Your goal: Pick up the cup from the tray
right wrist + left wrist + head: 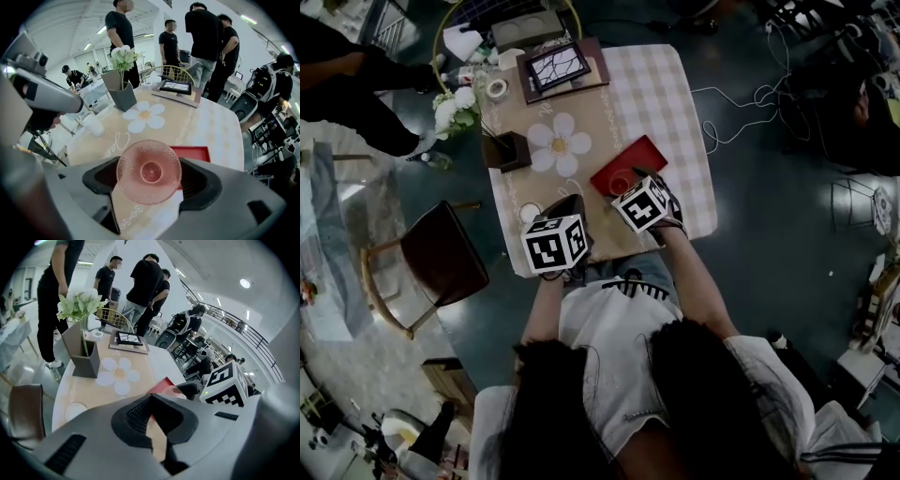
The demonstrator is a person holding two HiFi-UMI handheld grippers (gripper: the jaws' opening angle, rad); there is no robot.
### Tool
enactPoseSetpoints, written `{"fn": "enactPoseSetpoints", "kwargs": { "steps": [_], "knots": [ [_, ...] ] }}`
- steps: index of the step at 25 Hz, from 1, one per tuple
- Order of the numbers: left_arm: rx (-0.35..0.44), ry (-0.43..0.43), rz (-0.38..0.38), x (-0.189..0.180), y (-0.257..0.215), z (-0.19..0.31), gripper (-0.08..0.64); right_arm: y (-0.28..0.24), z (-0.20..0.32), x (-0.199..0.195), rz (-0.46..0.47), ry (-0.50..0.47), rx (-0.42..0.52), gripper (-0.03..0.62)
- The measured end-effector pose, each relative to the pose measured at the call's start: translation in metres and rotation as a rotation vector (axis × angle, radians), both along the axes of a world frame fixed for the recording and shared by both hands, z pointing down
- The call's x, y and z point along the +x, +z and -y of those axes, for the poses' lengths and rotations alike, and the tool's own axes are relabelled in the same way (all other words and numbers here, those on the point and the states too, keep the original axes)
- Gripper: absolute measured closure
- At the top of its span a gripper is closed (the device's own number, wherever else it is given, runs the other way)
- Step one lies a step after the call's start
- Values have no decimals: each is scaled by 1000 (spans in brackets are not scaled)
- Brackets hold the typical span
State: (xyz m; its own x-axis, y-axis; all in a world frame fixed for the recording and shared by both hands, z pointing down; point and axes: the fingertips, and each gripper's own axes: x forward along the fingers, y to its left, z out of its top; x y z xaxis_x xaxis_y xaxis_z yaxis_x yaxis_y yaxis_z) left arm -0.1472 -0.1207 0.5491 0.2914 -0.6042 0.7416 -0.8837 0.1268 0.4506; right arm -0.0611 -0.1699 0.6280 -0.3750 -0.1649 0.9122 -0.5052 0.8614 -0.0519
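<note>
A pink textured glass cup sits between the jaws of my right gripper, its base facing the camera, held above the table's near edge. Just behind it lies the red tray, which looks bare. From the head view the tray lies mid-table on the right, and my right gripper hovers at its near corner. My left gripper hangs over the table's near edge, left of the tray. Its jaws meet at the tips with nothing between them; the tray shows just past them.
A grey vase of white flowers stands at the table's left edge, a framed picture at the far end, and a small white cup near the left front. A brown chair stands left of the table. Several people stand beyond it.
</note>
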Motion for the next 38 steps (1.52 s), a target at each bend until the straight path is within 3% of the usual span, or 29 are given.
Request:
{"fn": "enactPoseSetpoints", "kwargs": {
  "steps": [7,16,21,30,38],
  "knots": [
    [13,27,-2,8,-1,9,552,-19,5,21,34,65,19,196],
    [18,90,-1,35,-3,14,552,-13,6,89,-10,188,31,196],
    [20,115,0,48,-4,16,552,-6,4,123,-13,304,4,196],
    [11,135,13,62,-4,18,552,10,6,151,-15,336,-4,196],
    [15,125,18,66,-6,19,552,7,3,150,-5,336,3,196]
  ]
}}
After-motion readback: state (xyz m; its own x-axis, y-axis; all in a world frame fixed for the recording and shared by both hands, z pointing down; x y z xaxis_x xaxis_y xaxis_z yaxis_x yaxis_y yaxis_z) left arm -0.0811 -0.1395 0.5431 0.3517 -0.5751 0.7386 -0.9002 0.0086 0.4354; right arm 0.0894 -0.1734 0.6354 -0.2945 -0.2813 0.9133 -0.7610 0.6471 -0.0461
